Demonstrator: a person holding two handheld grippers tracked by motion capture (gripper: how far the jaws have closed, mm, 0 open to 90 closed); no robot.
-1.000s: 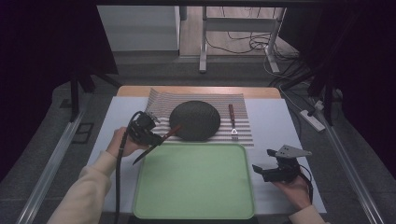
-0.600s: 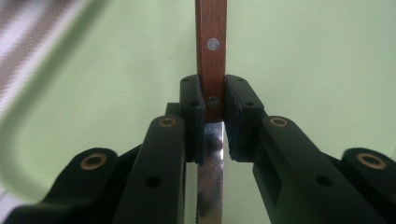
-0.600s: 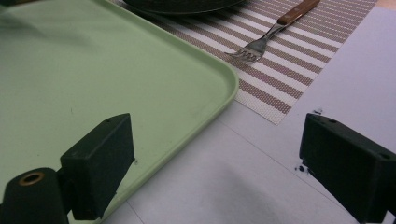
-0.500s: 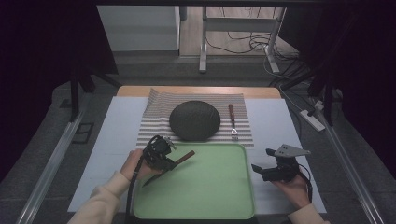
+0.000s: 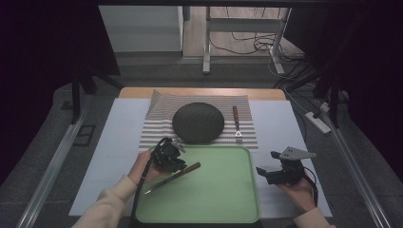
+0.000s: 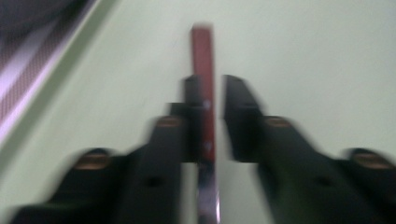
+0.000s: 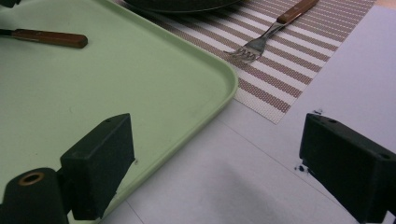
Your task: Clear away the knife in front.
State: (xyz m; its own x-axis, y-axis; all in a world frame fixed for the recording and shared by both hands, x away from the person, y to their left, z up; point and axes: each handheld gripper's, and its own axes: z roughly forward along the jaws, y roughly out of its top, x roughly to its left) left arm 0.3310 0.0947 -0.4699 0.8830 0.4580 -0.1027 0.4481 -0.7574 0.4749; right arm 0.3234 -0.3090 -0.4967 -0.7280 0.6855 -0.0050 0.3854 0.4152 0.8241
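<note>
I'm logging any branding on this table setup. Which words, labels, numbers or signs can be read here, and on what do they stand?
None can be read.
The green tray, the striped placemat, the dark plate, the fork and the wooden-handled knife show no lettering.
The left gripper view is too blurred to tell any marking on the knife's handle.

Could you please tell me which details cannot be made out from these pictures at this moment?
- Knife blade: in the left gripper view it is motion-blurred and cut off by the bottom edge; whether it touches the green tray is unclear.
- Left hand-held gripper: blur hides how firmly it clamps the handle.
- Dark plate: cut off by the right gripper view's top edge.
- Fork: handle end cut off there.
</note>
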